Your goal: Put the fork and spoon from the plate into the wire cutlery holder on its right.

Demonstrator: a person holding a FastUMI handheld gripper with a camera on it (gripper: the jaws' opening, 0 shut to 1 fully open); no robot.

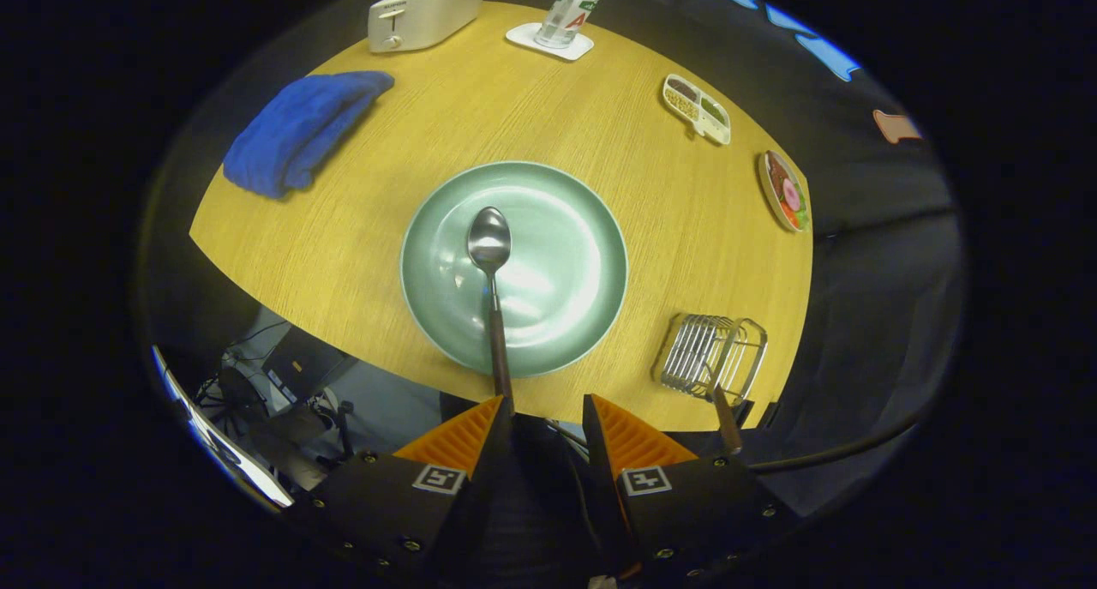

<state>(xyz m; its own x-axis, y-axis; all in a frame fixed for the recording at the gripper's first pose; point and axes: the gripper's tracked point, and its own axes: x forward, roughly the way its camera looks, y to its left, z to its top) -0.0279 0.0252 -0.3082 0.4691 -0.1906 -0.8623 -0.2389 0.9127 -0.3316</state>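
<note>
A metal spoon (pixel 490 255) has its bowl over the middle of the pale green plate (pixel 591 229), and its dark handle runs back over the near rim to the inner edge of one fingertip (pixel 480 426). My gripper (pixel 547 400) is open, with a wide gap between the fingers; the other finger stays clear of the handle. The wire cutlery holder (pixel 711 353) stands to the plate's right near the table's front edge. The fork's handle (pixel 727 422) sticks up out of it.
On the round wooden table (pixel 360 229) lie a blue towel (pixel 300 130), a white toaster (pixel 424 10), a can on a white coaster (pixel 567 15), a divided snack tray (pixel 696 109) and a small plate of food (pixel 787 193). Cables and gear sit on the floor below the front edge.
</note>
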